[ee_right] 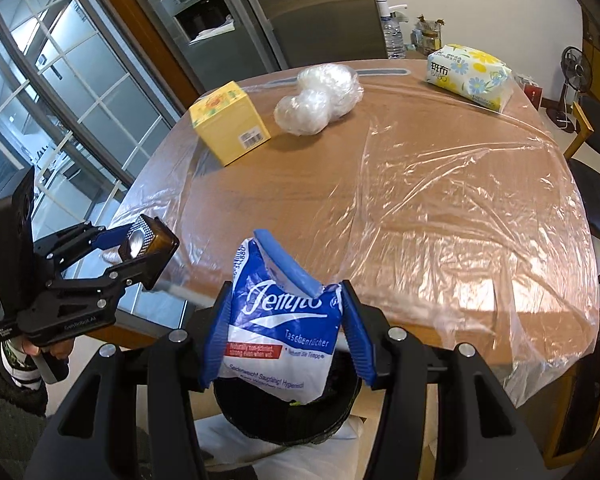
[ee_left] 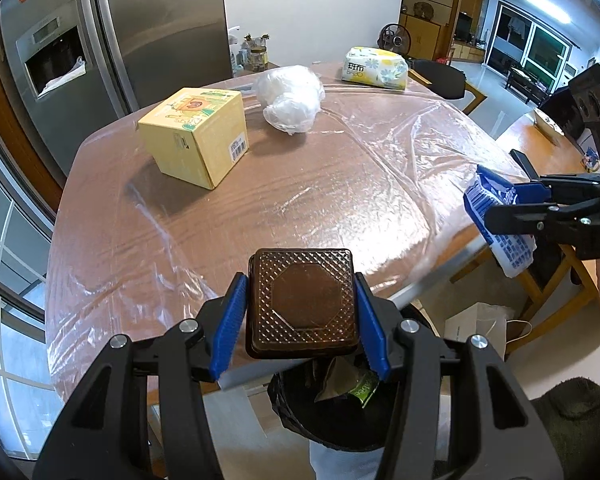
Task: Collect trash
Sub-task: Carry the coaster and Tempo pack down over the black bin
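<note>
Now brown box (ee_left: 303, 304) between left gripper (ee_left: 303, 322) pads

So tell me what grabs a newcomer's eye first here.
The left gripper clamps a brown patterned square box right above the black trash bin. The right gripper pinches a blue-and-white Tempo tissue pack, also over the bin. Behind them, the plastic-covered table carries a yellow box.

Left hand-held gripper (ee_left: 302, 310) clamped — right hand-held gripper (ee_right: 286, 332) likewise.
</note>
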{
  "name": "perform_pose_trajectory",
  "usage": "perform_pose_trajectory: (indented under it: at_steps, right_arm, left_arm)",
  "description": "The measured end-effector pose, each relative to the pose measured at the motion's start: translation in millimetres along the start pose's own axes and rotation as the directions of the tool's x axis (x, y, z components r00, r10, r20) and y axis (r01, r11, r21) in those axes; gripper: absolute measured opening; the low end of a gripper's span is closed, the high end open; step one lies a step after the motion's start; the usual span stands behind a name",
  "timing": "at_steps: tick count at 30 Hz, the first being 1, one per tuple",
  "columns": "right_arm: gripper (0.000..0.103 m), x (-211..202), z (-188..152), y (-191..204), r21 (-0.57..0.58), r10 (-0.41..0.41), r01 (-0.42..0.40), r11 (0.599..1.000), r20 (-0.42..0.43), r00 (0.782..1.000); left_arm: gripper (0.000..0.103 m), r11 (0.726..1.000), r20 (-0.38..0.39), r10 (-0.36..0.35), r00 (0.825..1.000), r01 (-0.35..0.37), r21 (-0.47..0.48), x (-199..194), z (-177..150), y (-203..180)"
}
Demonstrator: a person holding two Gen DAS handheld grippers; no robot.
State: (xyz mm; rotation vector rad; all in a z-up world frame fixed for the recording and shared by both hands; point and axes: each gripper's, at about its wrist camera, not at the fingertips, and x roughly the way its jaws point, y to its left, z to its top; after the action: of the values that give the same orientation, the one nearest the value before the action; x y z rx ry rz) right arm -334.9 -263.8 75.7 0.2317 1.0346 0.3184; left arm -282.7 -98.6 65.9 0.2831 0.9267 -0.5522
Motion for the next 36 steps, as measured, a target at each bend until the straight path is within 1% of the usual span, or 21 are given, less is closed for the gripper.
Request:
perform_pose_trajectory:
  at_steps: [8, 13, 19, 27, 34, 36]
  right_arm:
    - [0.050, -3, -19, 11, -0.040, 0.019, -0.020, 0.999, -0.029, 0.999]
    - [0.050, 2, -37, 21, -0.100, 0.011, -0.018, 0.995, -0.073, 0.997]
    - [0.051, 12, -53, 26, -0.119, 0.023, -0.039, 0.992, -0.128, 0.991]
    - [0.051, 27, -72, 29, -0.138, 0.018, -0.043, 0.990, -0.182, 0.983]
    - [0.051, 45, -81, 25, -0.139, 0.014, -0.045, 0.989, -0.217, 0.976]
    - [0.051, 52, -84, 23, -0.146, 0.001, -0.035, 0.989, -0.227, 0.974]
  left_arm:
    - [0.053, 1.000, -0.019, -0.015, 1.000, 0.015, 0.015, -7, -18, -10]
    - [0.053, 0.999, -0.038, -0.020, 0.999, 0.022, 0.043, -9, -32, -20]
    - [0.053, 0.996, -0.067, -0.029, 0.997, 0.034, 0.078, -8, -46, -33]
    - [0.053, 0.993, -0.103, -0.039, 0.994, 0.050, 0.111, -1, -64, -48]
    - [0.053, 0.990, -0.157, -0.025, 0.987, 0.047, 0.134, 19, -80, -57]
    - [0.053, 0.990, -0.175, -0.025, 0.984, 0.049, 0.135, 26, -83, -57]
